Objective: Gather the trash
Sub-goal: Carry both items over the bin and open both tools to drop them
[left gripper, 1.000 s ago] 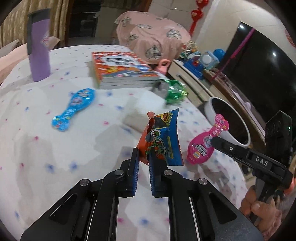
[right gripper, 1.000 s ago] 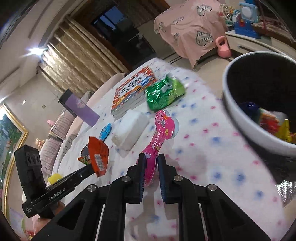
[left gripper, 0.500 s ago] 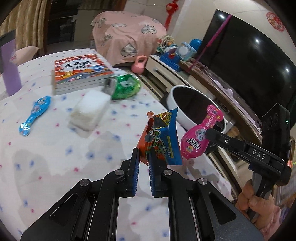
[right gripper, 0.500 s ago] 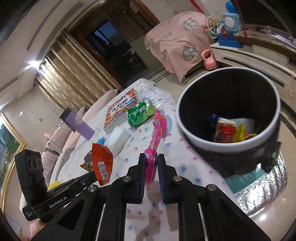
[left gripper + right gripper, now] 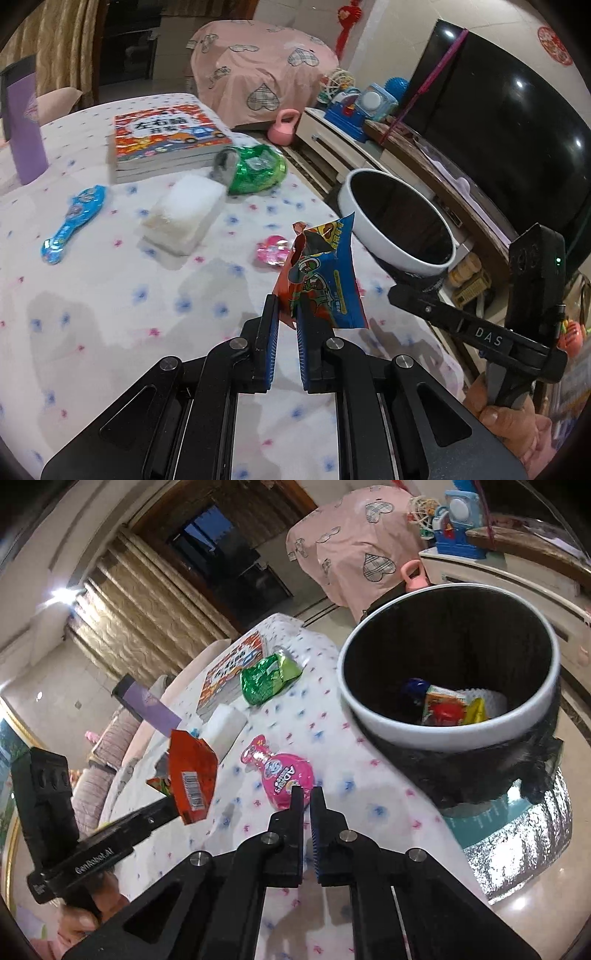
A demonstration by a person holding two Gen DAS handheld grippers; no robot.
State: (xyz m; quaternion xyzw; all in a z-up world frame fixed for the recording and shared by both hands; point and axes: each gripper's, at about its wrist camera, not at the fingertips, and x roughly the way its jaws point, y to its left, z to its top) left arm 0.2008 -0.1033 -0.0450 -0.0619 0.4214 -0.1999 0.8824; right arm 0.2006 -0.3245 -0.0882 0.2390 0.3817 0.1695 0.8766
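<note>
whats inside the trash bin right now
The trash bin holds a few wrappers and a dark blue item at the bottom; its near wall hides the rest of the floor.

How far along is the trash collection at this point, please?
Done: several wrappers lie in the bin. In hand: the left gripper is shut on an orange-blue snack wrapper. Left: the pink wrapper lies on the table before the shut, empty right gripper; the green bag and blue wrapper also wait there.
</note>
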